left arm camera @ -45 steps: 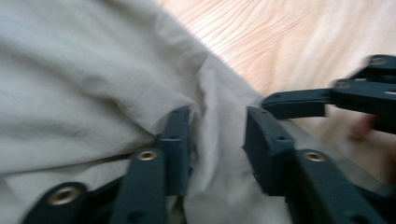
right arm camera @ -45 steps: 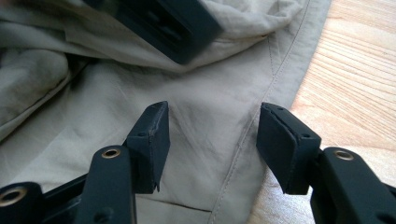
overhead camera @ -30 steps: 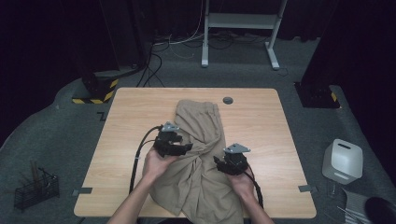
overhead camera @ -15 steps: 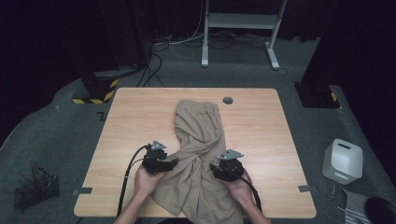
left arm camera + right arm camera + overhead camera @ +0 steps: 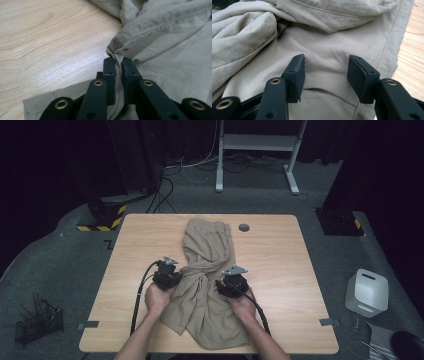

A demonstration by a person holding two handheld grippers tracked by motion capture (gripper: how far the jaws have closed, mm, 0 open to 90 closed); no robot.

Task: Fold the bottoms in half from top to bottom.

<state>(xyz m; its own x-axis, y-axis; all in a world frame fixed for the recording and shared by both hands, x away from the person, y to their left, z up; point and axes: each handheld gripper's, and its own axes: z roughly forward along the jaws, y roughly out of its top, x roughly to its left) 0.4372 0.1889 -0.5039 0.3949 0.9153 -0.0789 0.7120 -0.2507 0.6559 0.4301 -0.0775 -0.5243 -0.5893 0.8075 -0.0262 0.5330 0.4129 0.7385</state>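
The bench [image 5: 280, 255] is a rectangular top of pale wood-grain laminate with rounded corners. A small dark round grommet [image 5: 244, 227] sits close to its far edge.

The khaki garment [image 5: 207, 290] runs down the middle of the bench from just short of the far edge to the near edge. It is a thin, matte woven fabric with stitched seams and hems, and it looks like trousers or shorts. The far part lies fairly flat; the middle is bunched and twisted into ridges; the near part spreads wide and creased.

My left gripper [image 5: 118, 62] has just been closing, and its jaws are now clamped on a pinched fold at the garment's left edge, near the middle of the bench. The cloth is gathered into a tight pleat between the pads.

My right gripper [image 5: 325, 72] has its jaws spread wide, resting over a smooth panel on the garment's right side, close to a seam, with nothing pinched.

I judge the work to be at an early stage: one hold is taken. The second hold is yet to be made, and the garment is not yet spread or folded.
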